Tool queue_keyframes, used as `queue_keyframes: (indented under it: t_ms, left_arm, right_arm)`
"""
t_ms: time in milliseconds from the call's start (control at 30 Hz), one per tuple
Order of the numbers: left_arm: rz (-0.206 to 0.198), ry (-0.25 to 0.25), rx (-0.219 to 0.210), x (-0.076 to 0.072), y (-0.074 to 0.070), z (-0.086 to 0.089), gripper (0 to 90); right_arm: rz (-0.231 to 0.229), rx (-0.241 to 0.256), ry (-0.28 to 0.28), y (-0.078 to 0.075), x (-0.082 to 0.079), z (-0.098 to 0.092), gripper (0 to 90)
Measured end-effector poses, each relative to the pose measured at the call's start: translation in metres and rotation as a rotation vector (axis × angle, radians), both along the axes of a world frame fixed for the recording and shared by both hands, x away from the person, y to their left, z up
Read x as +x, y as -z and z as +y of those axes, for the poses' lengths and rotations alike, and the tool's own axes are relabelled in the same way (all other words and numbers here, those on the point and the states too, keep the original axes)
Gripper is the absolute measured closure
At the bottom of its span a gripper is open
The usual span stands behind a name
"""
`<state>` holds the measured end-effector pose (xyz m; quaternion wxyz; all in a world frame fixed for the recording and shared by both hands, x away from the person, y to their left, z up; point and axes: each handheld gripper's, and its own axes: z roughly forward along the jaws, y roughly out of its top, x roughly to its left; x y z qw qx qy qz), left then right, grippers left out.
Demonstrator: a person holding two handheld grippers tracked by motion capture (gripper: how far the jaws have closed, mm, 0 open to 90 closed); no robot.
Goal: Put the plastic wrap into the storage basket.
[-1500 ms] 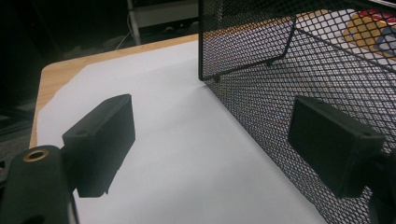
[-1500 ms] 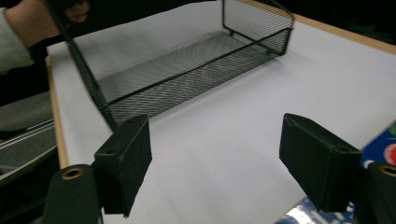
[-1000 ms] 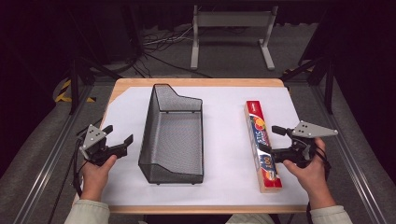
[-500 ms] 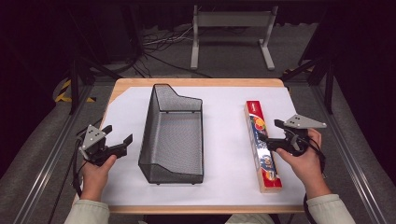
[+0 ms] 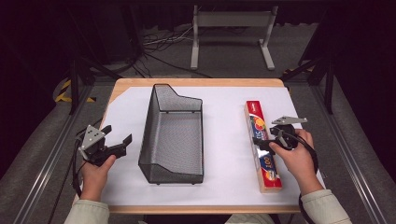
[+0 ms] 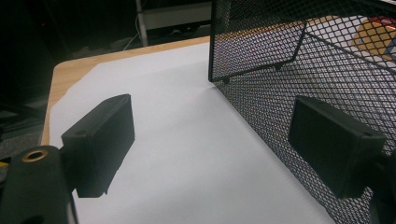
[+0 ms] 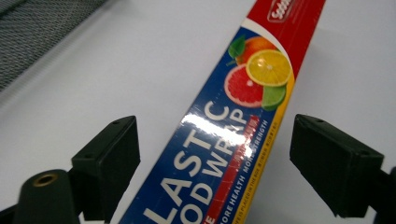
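A long red and blue plastic wrap box [image 5: 262, 144] lies lengthwise on the white sheet at the right. My right gripper [image 5: 265, 141] hangs over its middle, tilted down. In the right gripper view the box [image 7: 224, 140] runs between the two black jaws, which stand wide apart on either side without touching it; the right gripper [image 7: 222, 165] is open. A black wire mesh basket [image 5: 173, 137] stands in the middle. My left gripper [image 5: 116, 134] is held open just left of the basket [image 6: 303, 56], with nothing between the fingers [image 6: 100, 144].
The white sheet [image 5: 224, 116] covers most of the wooden table [image 5: 196, 82]. Metal rails run along both sides of the table, and a grey stand [image 5: 231, 28] with cables sits on the floor beyond the far edge.
My right gripper has moved left and tipped down over the plastic wrap box, so its jaws now straddle it. The left gripper has stayed where it was.
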<state>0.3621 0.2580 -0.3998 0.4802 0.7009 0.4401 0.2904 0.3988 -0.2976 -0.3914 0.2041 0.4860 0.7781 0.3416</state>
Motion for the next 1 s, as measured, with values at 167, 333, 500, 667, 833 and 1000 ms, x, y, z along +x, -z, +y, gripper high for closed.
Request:
queue_keyframes:
  t_ms: [167,333,500,667,833,1000]
  left_arm:
    - [0.002,0.002,0.001,0.000,0.000,0.000,15.5]
    - [0.002,0.005,0.003,0.000,0.000,0.000,15.4]
    - [0.002,0.005,0.004,0.000,0.000,0.000,15.4]
    - [0.006,0.007,0.009,0.001,0.000,-0.001,15.5]
    - [0.006,0.008,0.014,0.001,0.001,-0.002,15.4]
    - [0.013,-0.008,0.023,0.002,0.001,-0.002,15.9]
  right_arm:
    - [0.085,-0.004,0.023,0.010,0.006,0.002,16.1]
    - [0.144,0.001,0.054,0.014,0.009,0.004,14.3]
    - [0.209,-0.021,0.043,0.017,0.013,0.008,16.2]
    - [0.246,-0.059,0.066,0.020,0.013,0.014,15.8]
    - [0.268,-0.081,0.113,0.022,0.012,0.019,20.0]
    - [0.283,-0.063,0.168,0.021,0.008,0.021,24.2]
